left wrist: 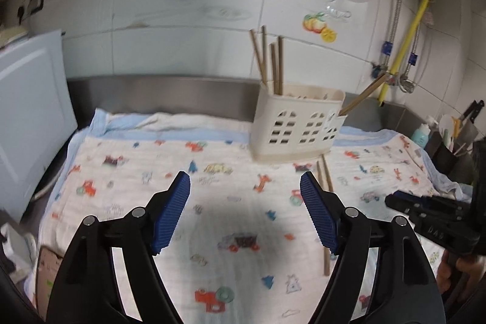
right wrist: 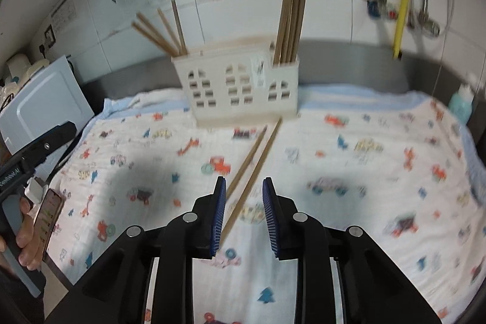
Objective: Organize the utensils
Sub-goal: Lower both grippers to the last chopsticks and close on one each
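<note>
On the patterned cloth (right wrist: 349,141) over the steel counter: cream utensil caddy (right wrist: 240,87) stands upright near the back wall. Left compartment holds about 4 chopsticks; right compartment holds a tight bundle (right wrist: 291,23).

Done: most sticks already stowed. Left: 2 loose chopsticks (right wrist: 253,155) lying side by side on the cloth, far tips just in front of the caddy base.

Right gripper (right wrist: 244,217): jaws narrowly apart, straddling the near ends of the pair, pads not pressing, nothing held. Left gripper (left wrist: 244,214): jaws wide, empty, above bare cloth.

Room: cloth clear around the pair. White appliance (right wrist: 45,108) on the left, bottle (right wrist: 461,102) and pipes to the right, all well apart from the caddy.
</note>
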